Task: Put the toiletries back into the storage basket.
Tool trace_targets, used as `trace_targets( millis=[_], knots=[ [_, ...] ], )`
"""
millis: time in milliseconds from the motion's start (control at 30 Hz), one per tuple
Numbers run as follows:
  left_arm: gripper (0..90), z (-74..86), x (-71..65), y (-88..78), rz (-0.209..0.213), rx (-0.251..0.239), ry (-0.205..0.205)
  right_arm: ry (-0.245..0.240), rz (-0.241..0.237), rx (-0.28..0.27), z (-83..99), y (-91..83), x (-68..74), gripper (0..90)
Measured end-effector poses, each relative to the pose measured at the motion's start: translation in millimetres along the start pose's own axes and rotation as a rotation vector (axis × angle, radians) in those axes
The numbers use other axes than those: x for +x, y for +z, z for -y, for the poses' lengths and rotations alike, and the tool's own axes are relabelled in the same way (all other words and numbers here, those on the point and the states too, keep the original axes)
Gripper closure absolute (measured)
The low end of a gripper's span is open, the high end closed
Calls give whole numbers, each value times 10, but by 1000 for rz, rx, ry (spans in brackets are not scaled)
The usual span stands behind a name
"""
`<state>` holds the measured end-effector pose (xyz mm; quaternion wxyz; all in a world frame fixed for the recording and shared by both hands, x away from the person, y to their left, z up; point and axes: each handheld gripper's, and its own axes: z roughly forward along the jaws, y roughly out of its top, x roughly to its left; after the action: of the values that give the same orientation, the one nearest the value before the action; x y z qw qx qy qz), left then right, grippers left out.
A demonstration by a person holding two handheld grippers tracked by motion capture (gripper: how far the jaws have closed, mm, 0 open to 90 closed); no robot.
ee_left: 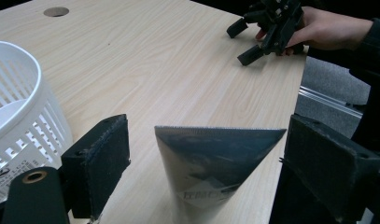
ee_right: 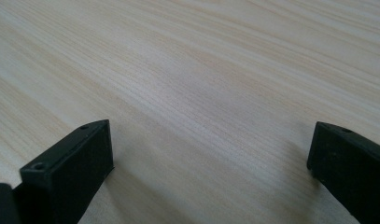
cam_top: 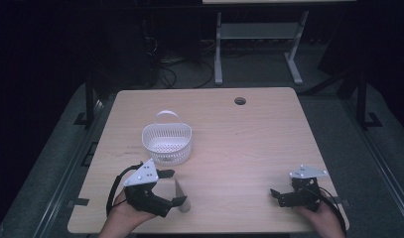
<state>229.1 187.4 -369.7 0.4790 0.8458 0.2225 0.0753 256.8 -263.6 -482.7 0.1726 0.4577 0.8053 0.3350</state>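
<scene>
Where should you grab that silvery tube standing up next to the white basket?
Probably just under the flat crimped top of the tube. It stands upright on its cap end and fans out wide there, so come level from the near edge, with the open left tool on either side of it. Squeeze gently; it could tip.

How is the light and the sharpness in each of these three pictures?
High view: table evenly lit, room behind very dark, white basket sharp. Left gripper view: upright tube dim, soft and close to the lens; the farther right gripper is clearer. Right gripper view: wood grain soft, with faint shadows beside the black jaws.
</scene>
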Motion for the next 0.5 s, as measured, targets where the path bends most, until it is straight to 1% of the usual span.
trace_targets(
  millis=[167, 400, 500],
  knots=[
    [134, -14, -25, 68, 4, 2, 5, 0, 0, 0, 0, 0, 0, 0],
    [140, -5, -38, 136, -12, 13, 6, 0, 0, 0, 0, 0, 0, 0],
    [147, -2, -45, 157, -7, 11, 6, 0, 0, 0, 0, 0, 0, 0]
  ],
)
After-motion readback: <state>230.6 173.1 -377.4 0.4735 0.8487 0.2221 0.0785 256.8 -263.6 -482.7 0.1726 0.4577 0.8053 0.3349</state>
